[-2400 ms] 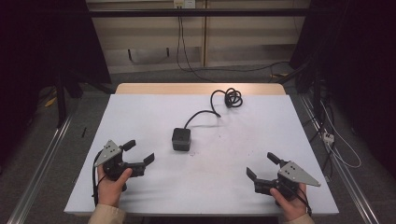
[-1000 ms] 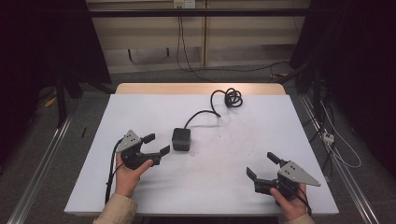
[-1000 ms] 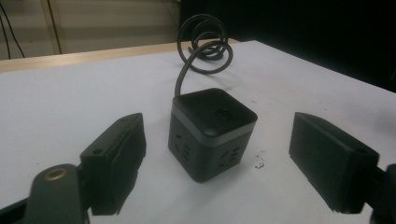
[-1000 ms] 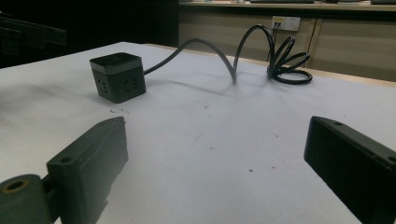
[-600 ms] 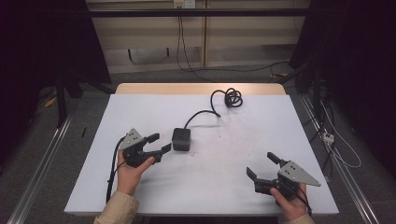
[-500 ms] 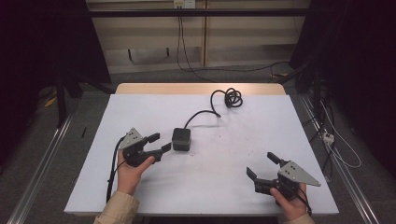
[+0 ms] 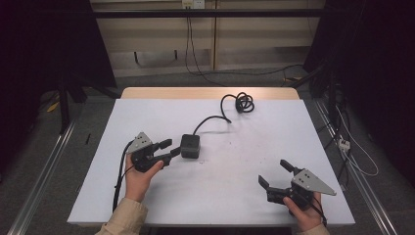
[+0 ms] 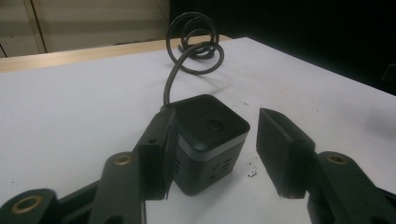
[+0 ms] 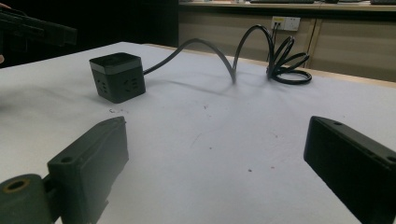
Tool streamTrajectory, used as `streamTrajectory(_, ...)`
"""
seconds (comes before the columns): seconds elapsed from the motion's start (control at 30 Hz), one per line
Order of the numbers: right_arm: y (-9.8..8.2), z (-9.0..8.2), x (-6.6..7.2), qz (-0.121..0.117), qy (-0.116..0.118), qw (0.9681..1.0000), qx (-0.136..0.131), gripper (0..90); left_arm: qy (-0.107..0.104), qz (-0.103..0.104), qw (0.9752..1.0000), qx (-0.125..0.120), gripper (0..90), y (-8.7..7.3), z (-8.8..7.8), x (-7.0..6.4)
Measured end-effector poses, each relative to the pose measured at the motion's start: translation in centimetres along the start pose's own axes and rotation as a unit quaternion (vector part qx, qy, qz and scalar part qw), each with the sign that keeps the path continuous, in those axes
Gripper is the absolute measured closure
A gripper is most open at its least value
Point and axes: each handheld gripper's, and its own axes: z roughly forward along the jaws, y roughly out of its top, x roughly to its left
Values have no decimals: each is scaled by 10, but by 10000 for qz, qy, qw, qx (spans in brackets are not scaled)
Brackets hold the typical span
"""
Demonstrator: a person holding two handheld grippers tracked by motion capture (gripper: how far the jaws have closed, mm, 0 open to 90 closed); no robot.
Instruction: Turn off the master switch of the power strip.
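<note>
Setting: white worktop (image 7: 147,196) in a dim room, pale cabinets and a wall socket behind

High view: black socket cube (image 7: 190,146) left of centre, its cable (image 7: 215,119) running back to a coil (image 7: 241,103) near the far edge. Left hand-held gripper (image 7: 169,149) reaches the cube's near-left side; right hand-held gripper (image 7: 274,174) rests well apart at the near right, jaws wide, holding nothing.

Left gripper view: cube (image 8: 208,140) sits between the jaws, which have just been closing; one touches its side, the other stands off with a gap. Grasp begun, not complete; lifting remains.

Right gripper view: cube (image 9: 117,77) far off, socket holes visible on its faces, a detail lost from above
</note>
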Motion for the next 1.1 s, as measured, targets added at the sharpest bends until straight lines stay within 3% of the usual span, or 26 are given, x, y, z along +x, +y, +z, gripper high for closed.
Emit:
streamTrajectory(0.3, 0, 0, 0, -5, -1, 10000, -6, 58, -40, -94, 9999, 19, 546, 2, 4, 0)
streamTrajectory(1.1, 0, 0, -1, -9, -9, 10000, -1, 59, -167, -94, 9996, 217, 644, 9, 16, 1)
